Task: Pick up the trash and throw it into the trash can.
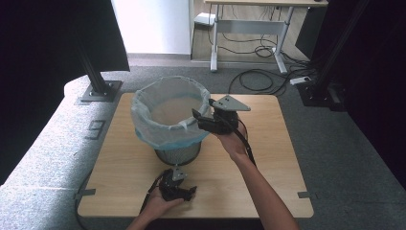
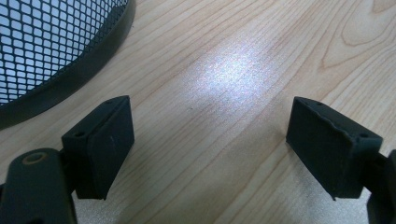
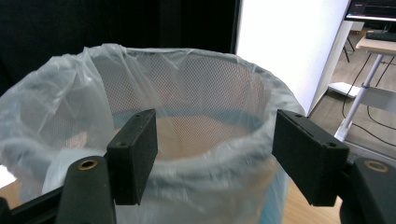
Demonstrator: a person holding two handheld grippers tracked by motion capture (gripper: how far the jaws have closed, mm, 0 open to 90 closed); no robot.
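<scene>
Left gripper (image 1: 184, 191) is parked at 6 o'clock of the mesh bin (image 1: 178, 154), low over the table (image 1: 268, 158), jaws spread with nothing between them. The bin stands upright at table centre, its plastic liner (image 1: 143, 115) folded over the rim. Right gripper (image 1: 201, 120) is held at the rim's 3 o'clock, jaws wide and unclenched, the liner edge lying just ahead. It is judged the nearer tool. Open room lies toward 3 o'clock.

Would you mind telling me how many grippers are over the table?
2. The right gripper is at the rim of the bin, by its bag; the left gripper sits low near the table's front edge, before the bin.
</scene>
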